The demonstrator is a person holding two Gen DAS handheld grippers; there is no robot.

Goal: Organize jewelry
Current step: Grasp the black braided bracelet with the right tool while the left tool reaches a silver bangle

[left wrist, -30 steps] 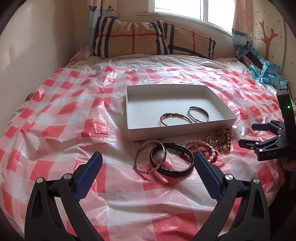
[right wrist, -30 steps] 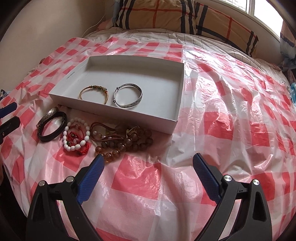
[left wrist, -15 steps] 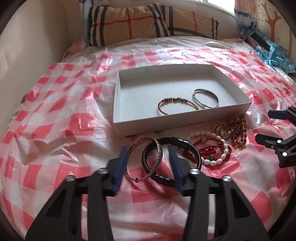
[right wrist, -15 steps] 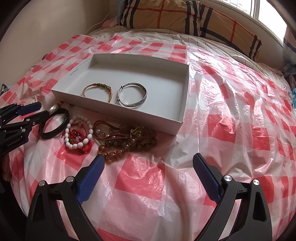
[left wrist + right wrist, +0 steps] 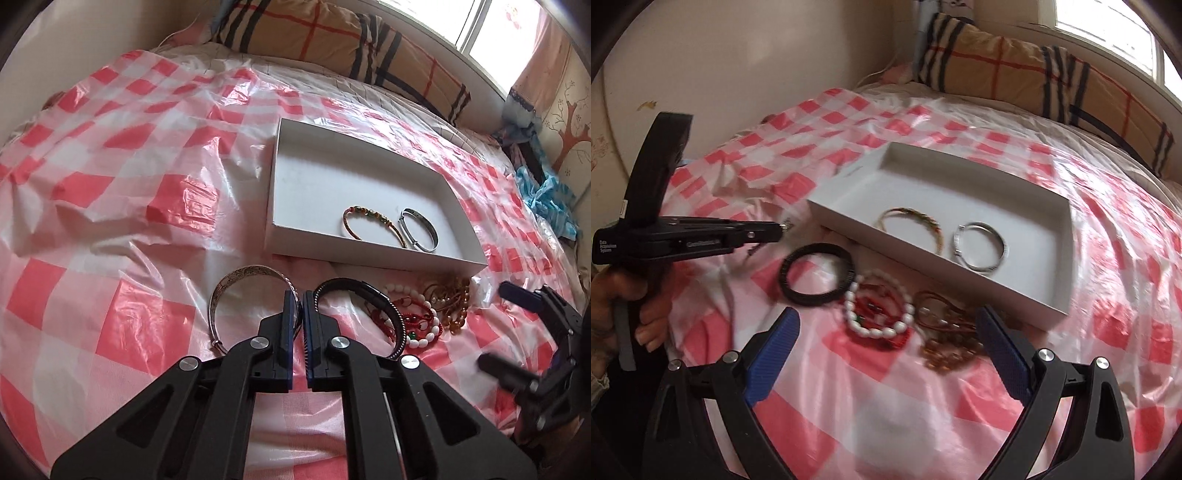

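My left gripper point(image 5: 299, 299) is shut on the rim of an engraved silver bangle point(image 5: 236, 288) and holds it over the bed; in the right wrist view the left gripper point(image 5: 775, 230) hangs above the cloth. A black bracelet point(image 5: 373, 299) lies beside it, also in the right wrist view point(image 5: 817, 274). A white bead and red cord bracelet point(image 5: 877, 314) and brown beads point(image 5: 945, 343) lie in front of the white box point(image 5: 1060, 280). The box holds a gold cord bracelet point(image 5: 912, 223) and a silver bangle point(image 5: 980, 245). My right gripper point(image 5: 886, 343) is open above the beads.
A red and white checked plastic sheet point(image 5: 110, 206) covers the bed. A plaid pillow point(image 5: 332, 33) lies at the head under the window. Blue cloth point(image 5: 550, 195) sits at the right edge. A wall point(image 5: 720, 55) runs along the left side.
My left gripper has closed on the silver bangle and lifted it off the black bracelet. My right gripper has swung left, nearer the bead bracelets.
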